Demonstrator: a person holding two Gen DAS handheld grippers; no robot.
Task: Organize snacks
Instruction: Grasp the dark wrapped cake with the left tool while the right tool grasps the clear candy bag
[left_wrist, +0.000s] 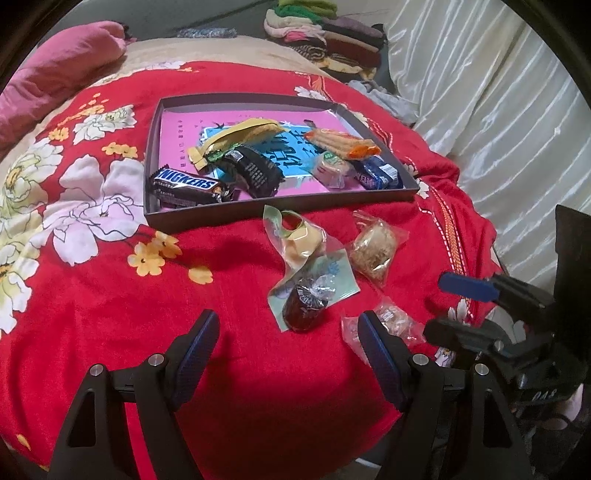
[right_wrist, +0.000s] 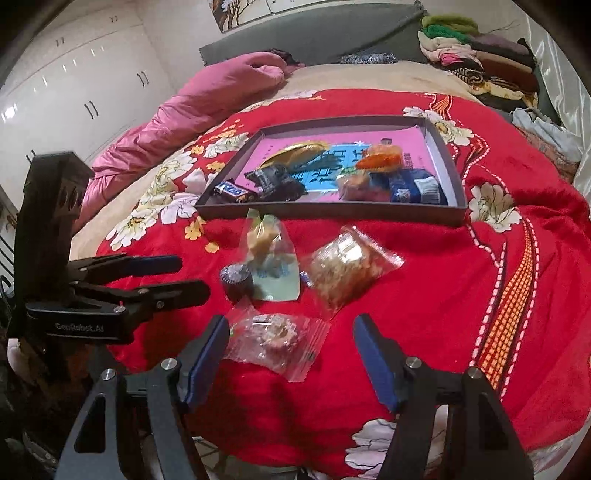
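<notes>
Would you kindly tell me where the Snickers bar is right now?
The Snickers bar lies inside the shallow box, in its near left corner in both wrist views, beside a black-wrapped snack.

Both wrist cameras looked steeply down along their fingers, close over the red blanket (left_wrist: 110, 314), side by side; both views shared the tray (right_wrist: 332, 214) and loose snacks.
</notes>
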